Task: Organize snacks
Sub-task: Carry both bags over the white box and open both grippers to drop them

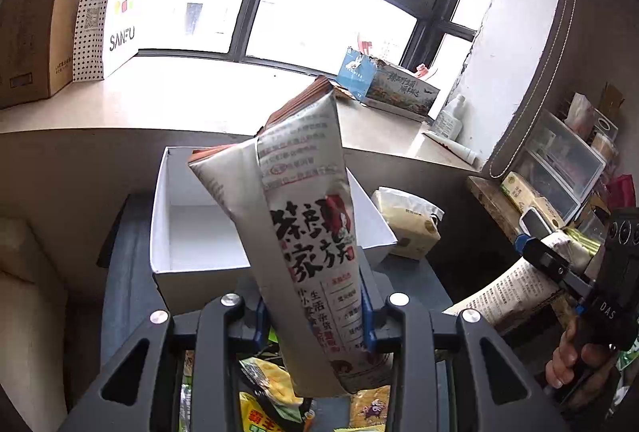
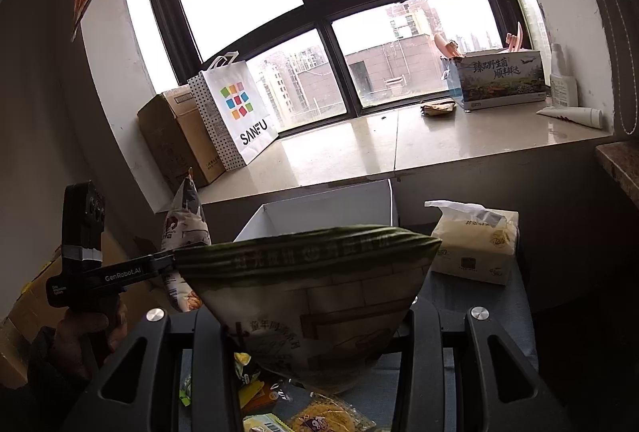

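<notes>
My left gripper [image 1: 313, 320] is shut on a tall silver snack bag with black and red Chinese print [image 1: 303, 232], held upright in front of an open white box [image 1: 179, 232]. My right gripper [image 2: 315, 328] is shut on a beige snack bag with a dark green top edge [image 2: 319, 296], held before the same white box [image 2: 319, 212]. The right gripper and its bag also show in the left wrist view [image 1: 551, 264], far right. The left gripper and its bag show in the right wrist view [image 2: 175, 264], at left. Loose snack packets [image 1: 271, 392] lie on the dark table below.
A tissue pack [image 2: 475, 248] stands right of the white box. The window sill behind holds a cardboard box [image 2: 175, 140], a SANFU paper bag [image 2: 235, 112], a printed carton [image 2: 499, 80] and a bottle [image 2: 563, 80]. Clear drawers [image 1: 559, 160] stand at far right.
</notes>
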Demonstrator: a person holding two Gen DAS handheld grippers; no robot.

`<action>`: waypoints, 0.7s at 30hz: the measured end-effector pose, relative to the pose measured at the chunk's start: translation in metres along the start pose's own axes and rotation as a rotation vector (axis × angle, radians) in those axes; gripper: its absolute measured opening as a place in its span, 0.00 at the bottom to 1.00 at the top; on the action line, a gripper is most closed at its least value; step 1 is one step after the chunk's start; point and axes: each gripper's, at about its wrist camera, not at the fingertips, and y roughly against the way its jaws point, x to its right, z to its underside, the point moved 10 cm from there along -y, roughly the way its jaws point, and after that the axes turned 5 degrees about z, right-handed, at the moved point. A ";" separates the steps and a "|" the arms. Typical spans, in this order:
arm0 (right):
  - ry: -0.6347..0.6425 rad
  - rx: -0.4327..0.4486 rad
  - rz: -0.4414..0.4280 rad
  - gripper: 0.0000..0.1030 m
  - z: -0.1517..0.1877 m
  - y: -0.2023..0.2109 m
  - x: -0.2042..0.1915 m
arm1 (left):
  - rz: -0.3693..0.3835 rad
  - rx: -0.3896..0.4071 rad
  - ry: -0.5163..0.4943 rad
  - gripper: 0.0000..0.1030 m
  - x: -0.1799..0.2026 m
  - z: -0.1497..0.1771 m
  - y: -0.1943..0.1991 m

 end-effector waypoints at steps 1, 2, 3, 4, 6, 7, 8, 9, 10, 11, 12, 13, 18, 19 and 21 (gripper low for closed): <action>0.000 -0.018 -0.010 0.41 -0.012 -0.014 -0.004 | -0.030 -0.013 -0.006 0.37 -0.011 -0.011 -0.007; 0.012 -0.027 -0.013 0.41 -0.026 -0.028 -0.008 | -0.056 -0.024 -0.007 0.37 -0.023 -0.022 -0.015; 0.032 -0.036 0.002 0.41 -0.038 -0.042 -0.011 | -0.069 -0.032 -0.004 0.37 -0.032 -0.032 -0.022; 0.054 -0.055 0.029 0.41 -0.050 -0.058 -0.012 | -0.082 -0.046 -0.008 0.37 -0.040 -0.040 -0.033; 0.078 -0.110 0.072 0.41 -0.070 -0.090 -0.012 | -0.124 -0.081 -0.021 0.37 -0.058 -0.053 -0.051; 0.076 -0.138 0.083 0.41 -0.080 -0.107 -0.011 | -0.150 -0.090 -0.036 0.37 -0.066 -0.060 -0.060; 0.076 -0.165 0.093 0.41 -0.087 -0.123 -0.010 | -0.175 -0.103 -0.058 0.37 -0.071 -0.064 -0.070; 0.073 -0.192 0.112 0.41 -0.093 -0.137 -0.007 | -0.197 -0.112 -0.073 0.37 -0.078 -0.067 -0.076; 0.060 -0.214 0.135 0.41 -0.098 -0.150 -0.002 | -0.209 -0.124 -0.083 0.37 -0.083 -0.070 -0.085; 0.058 -0.246 0.150 0.41 -0.098 -0.162 0.000 | -0.215 -0.140 -0.087 0.37 -0.088 -0.071 -0.093; 0.066 -0.288 0.157 0.41 -0.097 -0.176 0.001 | -0.220 -0.165 -0.088 0.37 -0.094 -0.069 -0.101; 0.078 -0.343 0.159 0.41 -0.090 -0.190 0.001 | -0.230 -0.185 -0.085 0.37 -0.098 -0.065 -0.110; 0.105 -0.552 0.330 0.85 -0.051 -0.240 0.027 | -0.329 -0.325 -0.071 0.92 -0.133 -0.038 -0.143; 0.114 -0.558 0.370 1.00 -0.047 -0.245 0.033 | -0.335 -0.341 -0.088 1.00 -0.135 -0.033 -0.146; 0.124 -0.541 0.383 1.00 -0.044 -0.250 0.037 | -0.360 -0.325 -0.114 1.00 -0.138 -0.030 -0.142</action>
